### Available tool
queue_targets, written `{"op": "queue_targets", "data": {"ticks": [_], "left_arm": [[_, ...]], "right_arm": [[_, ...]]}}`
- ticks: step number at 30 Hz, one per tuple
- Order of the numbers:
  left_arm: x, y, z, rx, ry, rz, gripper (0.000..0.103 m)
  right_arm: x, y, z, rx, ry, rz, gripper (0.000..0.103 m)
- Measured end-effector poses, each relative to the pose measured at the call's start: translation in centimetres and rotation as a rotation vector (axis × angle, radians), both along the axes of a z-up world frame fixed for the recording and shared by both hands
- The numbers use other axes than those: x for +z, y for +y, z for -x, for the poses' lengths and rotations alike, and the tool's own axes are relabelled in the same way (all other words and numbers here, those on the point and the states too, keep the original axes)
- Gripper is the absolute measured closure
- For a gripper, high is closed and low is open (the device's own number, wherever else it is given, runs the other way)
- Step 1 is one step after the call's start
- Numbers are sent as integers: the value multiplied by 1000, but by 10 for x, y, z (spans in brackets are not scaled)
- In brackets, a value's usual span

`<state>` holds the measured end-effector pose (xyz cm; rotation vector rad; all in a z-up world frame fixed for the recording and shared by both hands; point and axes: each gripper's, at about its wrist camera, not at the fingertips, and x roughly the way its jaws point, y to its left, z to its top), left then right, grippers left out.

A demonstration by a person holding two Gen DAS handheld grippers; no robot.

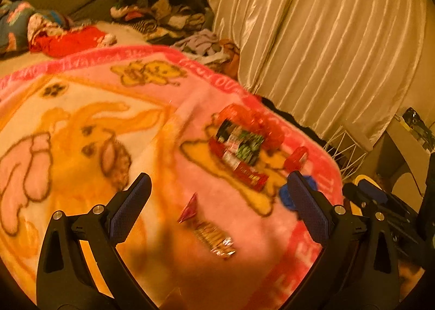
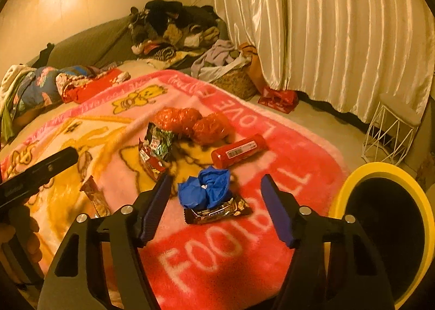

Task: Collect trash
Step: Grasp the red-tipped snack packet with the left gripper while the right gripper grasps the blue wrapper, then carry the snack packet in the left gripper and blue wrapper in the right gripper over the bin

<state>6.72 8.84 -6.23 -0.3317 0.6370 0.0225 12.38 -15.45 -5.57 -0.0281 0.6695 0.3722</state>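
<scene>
Left tool [image 1: 218,194] and right tool [image 2: 216,190] both wide apart at the jaws, empty, angled downward.

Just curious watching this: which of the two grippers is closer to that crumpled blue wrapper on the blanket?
The right gripper. The blue wrapper lies right between its open fingers. The left gripper hovers off to the side, the wrapper just beyond its right finger.

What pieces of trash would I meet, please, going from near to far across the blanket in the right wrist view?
Dark snack wrapper → crumpled blue wrapper → red tube → crumpled red plastic.
</scene>
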Motion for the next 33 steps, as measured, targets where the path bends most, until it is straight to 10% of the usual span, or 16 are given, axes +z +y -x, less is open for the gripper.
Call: {"op": "queue_targets", "data": {"ticks": [11,18,22,24,33], "left_arm": [[-34,16,-4,2,104,74,18],[-44,11,-7,-35,142,98,43],[-48,7,-11,-59,168,104,75],[-50,4,-12,-74,176,102,85],[-39,-5,-9,-105,128,89,90]], "right_arm": [[-21,12,-37,-9,105,10,51],[-36,23,-56,-15,159,31,55],[-44,27,-63,0,199,31,95],[-41,25,-59,10,178,8,100],[-20,10,-30,28,98,-80,101]]}}
